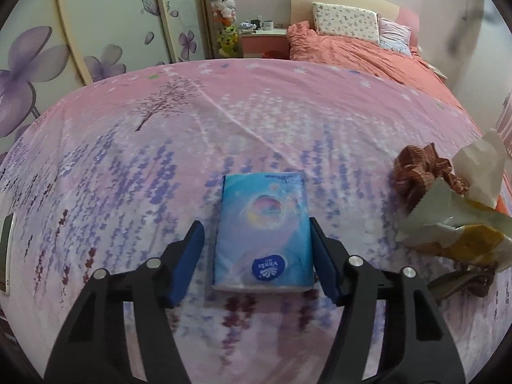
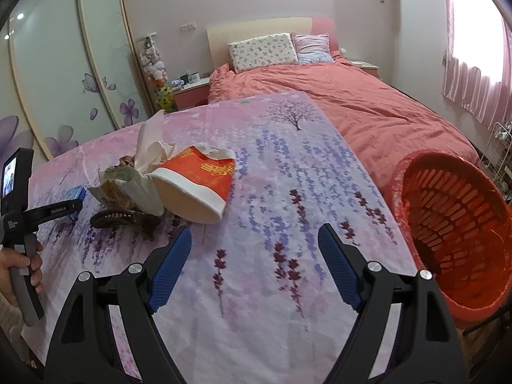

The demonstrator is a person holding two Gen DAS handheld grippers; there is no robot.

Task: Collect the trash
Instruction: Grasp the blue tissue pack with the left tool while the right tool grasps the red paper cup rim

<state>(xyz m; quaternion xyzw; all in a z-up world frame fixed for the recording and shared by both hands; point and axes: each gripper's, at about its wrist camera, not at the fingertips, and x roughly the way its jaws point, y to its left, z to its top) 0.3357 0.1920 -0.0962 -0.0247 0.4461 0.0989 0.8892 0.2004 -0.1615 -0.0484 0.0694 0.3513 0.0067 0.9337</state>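
A: Containers first. Red basket [image 2: 454,233] off the right edge of the flowered sheet [image 2: 256,192], red liner over its rim, tipped toward us. I see only slotted wall inside; the bottom is cut off.

B: And the red-and-white paper bowl [image 2: 195,188]?

A: On its side on the sheet, mouth facing us, looks bare inside. White tissue [image 2: 153,147] and a crumpled wrapper [image 2: 128,188] touch its left; a dark hair clip [image 2: 118,219] lies just in front.

B: Trash by the left one?

A: Blue tissue pack [image 1: 264,233] lies flat on the sheet between the left gripper [image 1: 257,260] pads. Spread apart: right pad touches or nearly touches the pack, left pad has a gap. Not gripping.

B: Right gripper [image 2: 256,268]?

A: Released, wide, only sheet between its pads.

B: Hard to read?

A: Brown knitted thing [image 1: 416,169] behind the wrapper, can't identify. Left edge is blurred.
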